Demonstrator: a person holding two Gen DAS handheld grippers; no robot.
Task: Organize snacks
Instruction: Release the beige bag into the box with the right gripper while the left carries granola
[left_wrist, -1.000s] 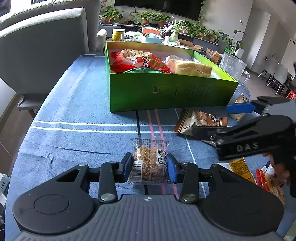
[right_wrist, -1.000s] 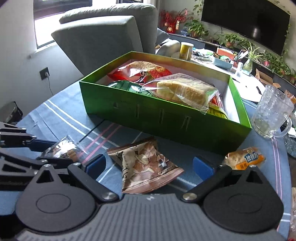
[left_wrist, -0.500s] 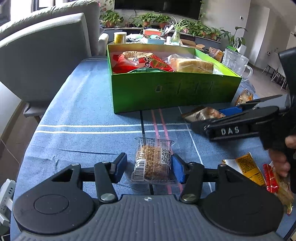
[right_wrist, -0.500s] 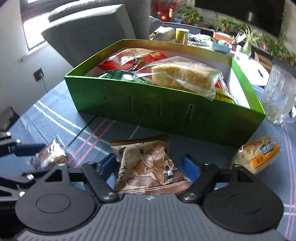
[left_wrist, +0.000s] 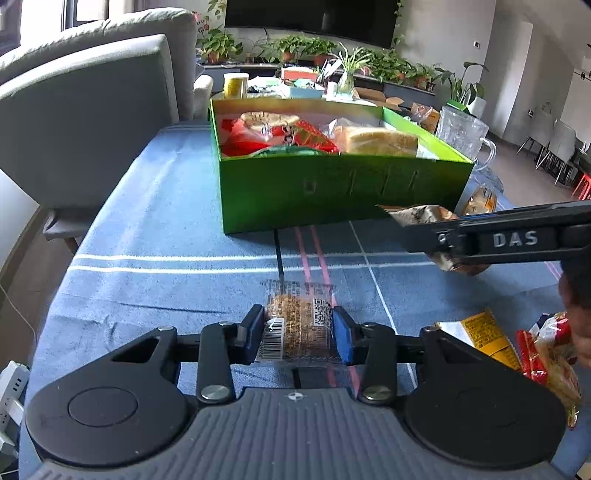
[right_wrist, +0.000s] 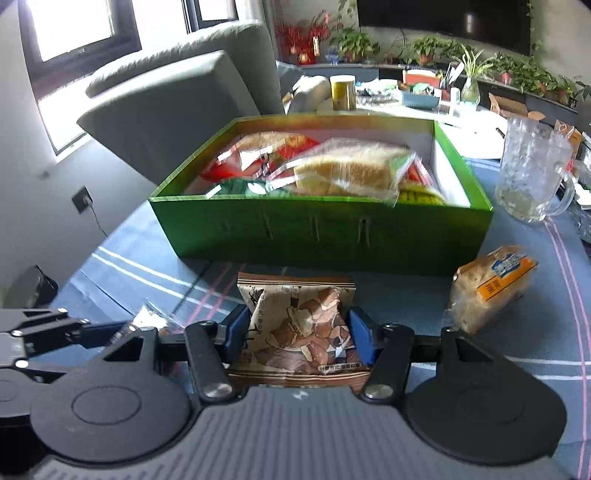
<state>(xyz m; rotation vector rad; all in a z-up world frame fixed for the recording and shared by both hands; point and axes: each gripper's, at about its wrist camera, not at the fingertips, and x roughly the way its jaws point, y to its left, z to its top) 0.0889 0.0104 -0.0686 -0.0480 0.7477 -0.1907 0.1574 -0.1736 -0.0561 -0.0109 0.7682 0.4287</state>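
A clear packet with a brown grain bar (left_wrist: 295, 321) lies on the blue tablecloth, and my left gripper (left_wrist: 297, 328) is closing on it, pads pressed to both its sides. A brown snack bag (right_wrist: 303, 325) sits pinched between the blue pads of my right gripper (right_wrist: 299, 328). From the left wrist view, that bag (left_wrist: 417, 214) hangs off the cloth in the right gripper (left_wrist: 424, 236), in front of the green box (left_wrist: 332, 192). The box (right_wrist: 317, 229) holds bread, red bags and a green bag.
A wrapped bread roll (right_wrist: 487, 284) lies right of the box, and a glass mug (right_wrist: 532, 173) stands behind it. Yellow (left_wrist: 484, 336) and red (left_wrist: 546, 354) packets lie at the near right by a person's hand (left_wrist: 576, 306). A grey chair (left_wrist: 92, 110) flanks the table's left edge.
My left jaws opened off the grain bar packet, then closed on it again. My right jaws, open around the brown bag, closed on it and raised it off the cloth.
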